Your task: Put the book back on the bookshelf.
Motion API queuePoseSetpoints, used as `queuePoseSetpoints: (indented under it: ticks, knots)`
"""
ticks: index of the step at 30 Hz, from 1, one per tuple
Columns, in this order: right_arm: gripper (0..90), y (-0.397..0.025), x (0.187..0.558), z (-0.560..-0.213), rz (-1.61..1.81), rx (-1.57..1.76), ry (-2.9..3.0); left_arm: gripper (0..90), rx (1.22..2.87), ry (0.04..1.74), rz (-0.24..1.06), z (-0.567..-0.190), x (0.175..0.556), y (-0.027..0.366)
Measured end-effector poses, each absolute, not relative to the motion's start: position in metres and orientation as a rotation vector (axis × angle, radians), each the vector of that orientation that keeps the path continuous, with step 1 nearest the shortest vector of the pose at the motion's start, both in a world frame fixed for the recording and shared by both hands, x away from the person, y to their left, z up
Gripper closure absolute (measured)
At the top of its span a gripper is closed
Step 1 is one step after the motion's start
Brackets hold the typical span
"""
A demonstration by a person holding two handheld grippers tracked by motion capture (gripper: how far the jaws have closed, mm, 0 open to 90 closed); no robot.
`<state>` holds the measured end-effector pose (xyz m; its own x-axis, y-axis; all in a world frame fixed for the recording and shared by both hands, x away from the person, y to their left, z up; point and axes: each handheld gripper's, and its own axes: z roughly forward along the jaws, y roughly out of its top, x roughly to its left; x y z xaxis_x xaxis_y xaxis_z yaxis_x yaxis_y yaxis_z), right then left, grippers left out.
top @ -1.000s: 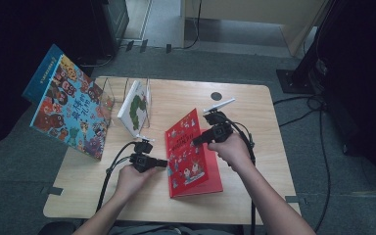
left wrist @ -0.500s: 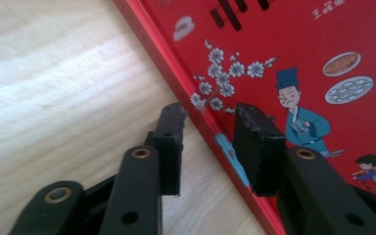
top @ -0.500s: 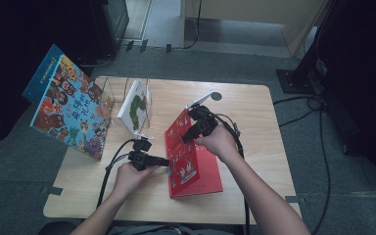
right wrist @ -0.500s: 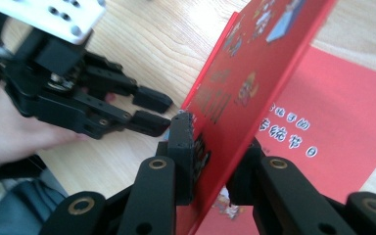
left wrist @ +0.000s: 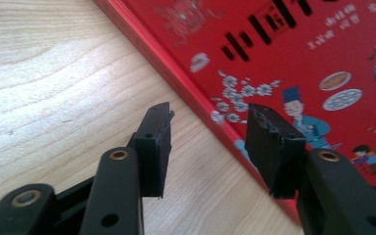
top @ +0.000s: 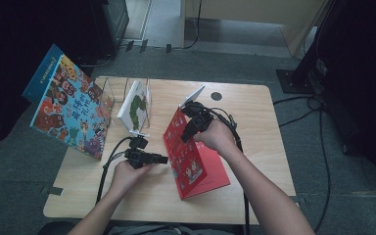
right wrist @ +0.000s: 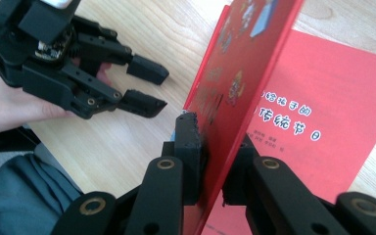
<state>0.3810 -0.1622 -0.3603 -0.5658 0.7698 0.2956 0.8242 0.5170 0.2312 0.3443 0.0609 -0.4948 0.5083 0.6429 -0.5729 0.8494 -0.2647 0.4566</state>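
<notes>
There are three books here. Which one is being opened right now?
The red book nearest the person: the right gripper is clamped on its raised cover. The colourful book leans at the table's left edge; the white book stands in the wire rack.

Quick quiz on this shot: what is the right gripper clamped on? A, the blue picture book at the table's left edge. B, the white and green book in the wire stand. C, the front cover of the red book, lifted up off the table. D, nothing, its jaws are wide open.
C: in the right gripper view the right gripper has both jaws pressed against the raised cover of the red book.
</notes>
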Motion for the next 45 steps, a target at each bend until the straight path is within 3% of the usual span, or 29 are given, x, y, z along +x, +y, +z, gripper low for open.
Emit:
queuePoseSetpoints:
  ticks: [8,16,22,31,38,41,45]
  knots:
    - [88.0,-0.159,0.382,-0.359,-0.494,-1.383,-2.576,46.5,2.011,1.230,-0.373,-0.498,0.346,0.060]
    - [88.1,-0.157,0.381,-0.351,-0.512,-1.336,-2.627,45.0,1.989,1.233,-0.366,-0.496,0.347,0.064]
    - [88.2,-0.169,0.381,-0.330,-0.596,-1.347,-2.608,43.4,1.929,1.228,-0.419,-0.495,0.349,0.066]
    - [88.2,-0.188,0.372,-0.300,-0.701,-1.274,-2.602,42.3,1.898,1.130,-0.370,-0.476,0.354,0.056]
    - [88.1,-0.205,0.353,-0.296,-0.895,-1.209,-2.586,36.7,1.786,1.039,-0.445,-0.461,0.361,0.056]
    - [87.8,-0.219,0.345,-0.297,-1.025,-1.154,-2.573,36.0,1.801,0.982,-0.414,-0.451,0.365,0.054]
    - [87.8,-0.238,0.332,-0.294,-1.256,-1.035,-2.584,29.5,1.692,0.925,-0.542,-0.440,0.377,0.055]
